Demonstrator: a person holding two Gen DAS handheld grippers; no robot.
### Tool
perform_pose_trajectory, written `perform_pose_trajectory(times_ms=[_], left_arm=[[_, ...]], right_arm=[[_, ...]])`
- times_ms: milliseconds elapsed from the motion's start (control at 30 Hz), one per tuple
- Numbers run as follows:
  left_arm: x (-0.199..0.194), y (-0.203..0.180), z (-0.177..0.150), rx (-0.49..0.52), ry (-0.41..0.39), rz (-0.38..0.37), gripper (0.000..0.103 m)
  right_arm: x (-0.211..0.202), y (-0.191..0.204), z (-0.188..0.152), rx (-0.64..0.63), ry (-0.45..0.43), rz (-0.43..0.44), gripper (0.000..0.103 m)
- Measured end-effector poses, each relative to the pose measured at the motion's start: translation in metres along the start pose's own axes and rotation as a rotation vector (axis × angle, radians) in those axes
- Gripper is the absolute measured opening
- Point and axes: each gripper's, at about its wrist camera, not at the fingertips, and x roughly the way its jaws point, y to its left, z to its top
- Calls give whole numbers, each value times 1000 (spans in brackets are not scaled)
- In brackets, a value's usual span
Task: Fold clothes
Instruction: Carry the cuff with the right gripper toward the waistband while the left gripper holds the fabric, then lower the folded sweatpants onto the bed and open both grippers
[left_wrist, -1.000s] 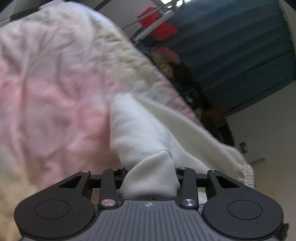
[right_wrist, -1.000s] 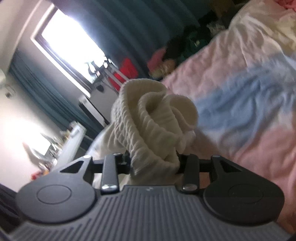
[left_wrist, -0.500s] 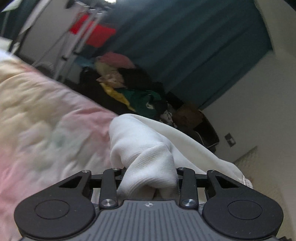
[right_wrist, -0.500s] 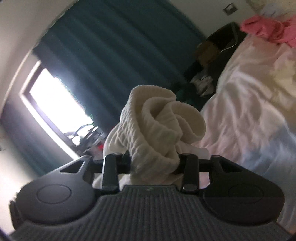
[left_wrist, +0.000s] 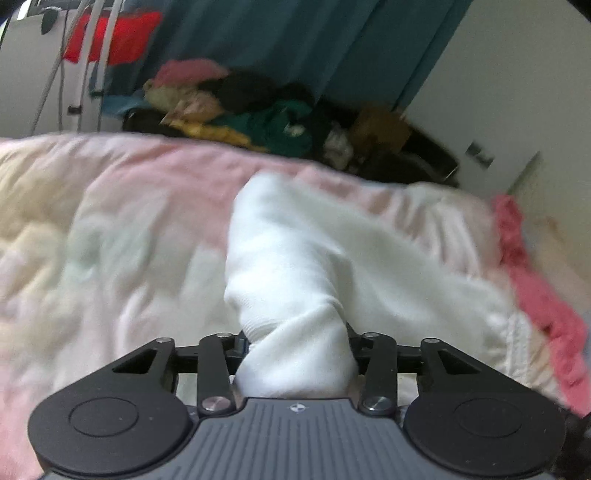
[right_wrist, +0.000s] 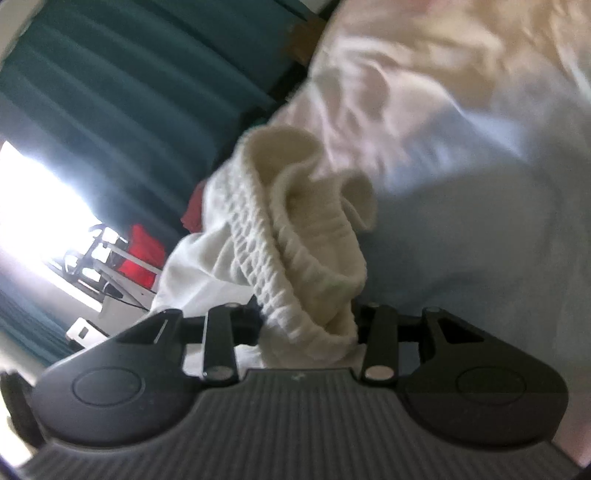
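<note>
A white garment (left_wrist: 295, 251) stretches from my left gripper (left_wrist: 297, 354) out over the pastel quilt (left_wrist: 110, 229). The left gripper is shut on a bunched corner of it, and the cloth hides the fingertips. In the right wrist view my right gripper (right_wrist: 306, 325) is shut on the garment's ribbed hem (right_wrist: 295, 236), which curls up in thick cream folds above the jaws. More of the white garment (right_wrist: 192, 266) hangs to the left behind the hem. The view is blurred by motion.
A pink garment (left_wrist: 535, 280) lies on the quilt's right edge. A pile of mixed clothes (left_wrist: 258, 114) sits beyond the bed under teal curtains (left_wrist: 295, 44). A drying rack (right_wrist: 110, 258) with red cloth (right_wrist: 142, 254) stands by the bright window (right_wrist: 33, 206). The quilt (right_wrist: 461, 147) fills the right side.
Both views swung hard over the second: the left tipped down onto the bed and the spread garment, the right rolled toward the quilt. Both grips stayed shut on the cloth.
</note>
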Motion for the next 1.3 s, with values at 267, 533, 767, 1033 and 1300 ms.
perform_pose_trajectory(times_ms=[267,533,767,1033,1300], left_arm=[[-38,5,-27,62,36,67,62],[-153,-35,-37,179,-36,118,78],[-254,-78,-65,274,-128,128,82],[-352,-109,-118,351,-287,147,103],[-394,-110,-171,360,-393,158,103]], right_arm=[[-31,24,-1,-37,101,-119,49],[-109,80,-13,-185,63,-152,49],[-196,150,-33,-420,-24,-90,49],[-274,193,-62,-662,-158,-49,93],[-296,189,-95,-735,-190,-13,93]])
